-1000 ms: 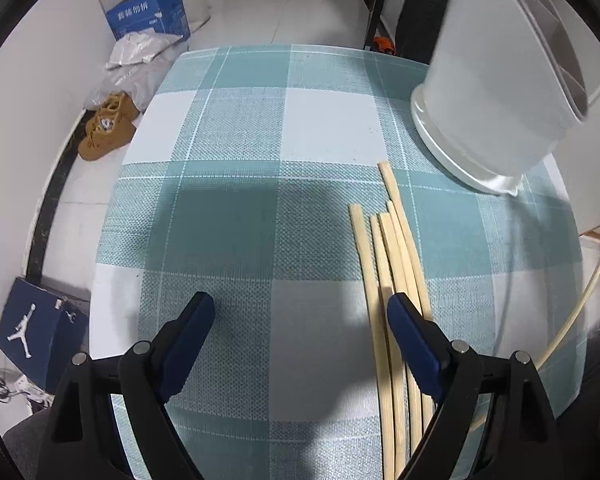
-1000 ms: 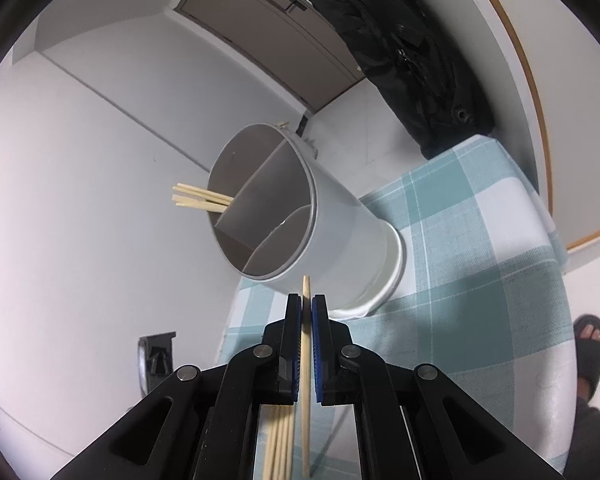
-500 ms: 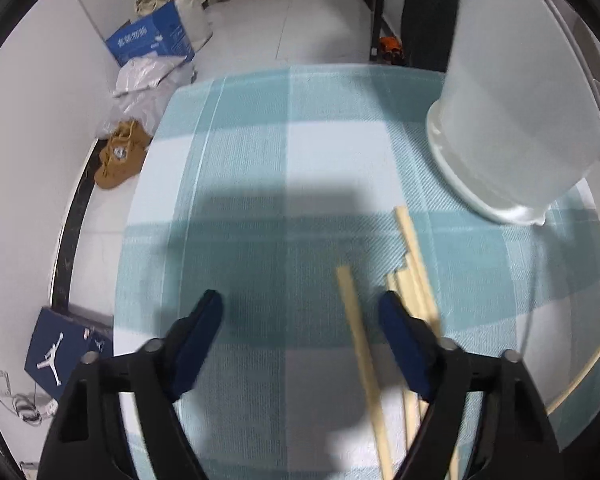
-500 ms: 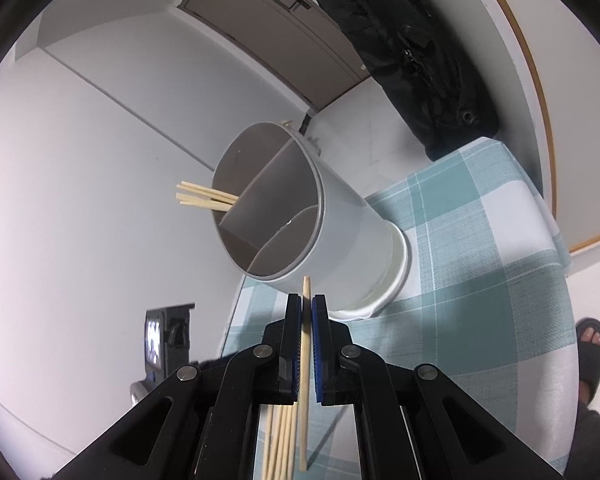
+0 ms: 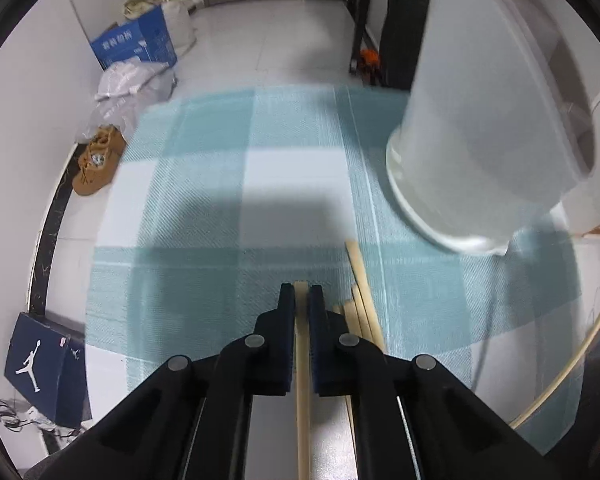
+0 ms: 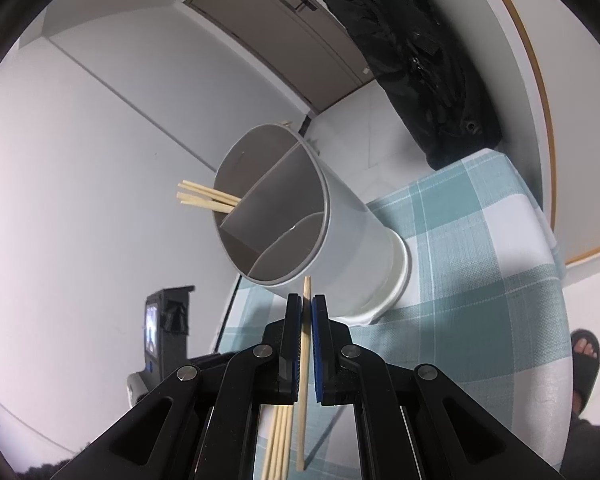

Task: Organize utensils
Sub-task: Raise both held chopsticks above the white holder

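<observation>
Left tongs (image 5: pixel 301 295) are clenched on one chopstick (image 5: pixel 302 360), long axis along the fingers, tip pointing forward. Loose chopsticks (image 5: pixel 362 304) lie just beside on the checked tabletop (image 5: pixel 204 216). Right tongs (image 6: pixel 307 306) grip a second chopstick (image 6: pixel 304 360), tip directed toward the divided white holder (image 6: pixel 340 236), which contains several chopsticks (image 6: pixel 206 196).

I saw a coarse woven checked cloth (image 5: pixel 204 280) covering the bench. The holder (image 6: pixel 340 236) looked like smooth matt white plastic, and the chopsticks (image 5: pixel 360 276) pale bare wood. My left tool (image 5: pixel 301 300) was matt black plastic.
</observation>
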The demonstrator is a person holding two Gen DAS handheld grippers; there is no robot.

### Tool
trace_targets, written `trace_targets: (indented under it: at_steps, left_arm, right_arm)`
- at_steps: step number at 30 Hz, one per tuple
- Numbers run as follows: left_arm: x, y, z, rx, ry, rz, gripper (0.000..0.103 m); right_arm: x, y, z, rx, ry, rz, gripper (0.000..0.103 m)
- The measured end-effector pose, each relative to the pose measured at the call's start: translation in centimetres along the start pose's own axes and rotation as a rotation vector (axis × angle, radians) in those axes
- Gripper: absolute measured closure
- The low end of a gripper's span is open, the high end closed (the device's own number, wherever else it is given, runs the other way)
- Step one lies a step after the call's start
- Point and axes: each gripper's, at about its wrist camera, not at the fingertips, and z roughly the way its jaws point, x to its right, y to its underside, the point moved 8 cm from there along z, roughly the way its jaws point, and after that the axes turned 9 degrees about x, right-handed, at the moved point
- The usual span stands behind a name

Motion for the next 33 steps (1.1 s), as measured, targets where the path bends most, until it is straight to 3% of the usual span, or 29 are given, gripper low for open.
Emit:
trace_targets:
  at_steps: [9,13,20,27,33]
  left_arm:
    - [0.5,-2.9,-7.7,0.290,0.072,-0.045,0.100]
    - [0.7,-3.2,-9.9,0.374,0.094,-0.053,0.100]
    - [0.5,-3.1,-11.6,0.437,0.142,-0.037,0.100]
    - [1.4,-3.3,-13.1,0.436,0.152,-0.006,0.101]
    - [1.9,-4.3,-14.9,0.457,0.186,0.002,0.101]
  right_arm:
    - [-0.1,0.2,-1.3,0.060,0.032,-0.033,0.099]
    - [-0.9,0.3,-2.5,0.116,0.043,-0.072,0.099]
    - [-4.1,0.8,-4.2,0.188,0.042,-0.168,0.099]
    - [-7.4,1.1,-4.5,0.208,0.053,-0.304,0.099]
    - [-9.1,1.1,-4.7,0.211,0.054,-0.342,0.099]
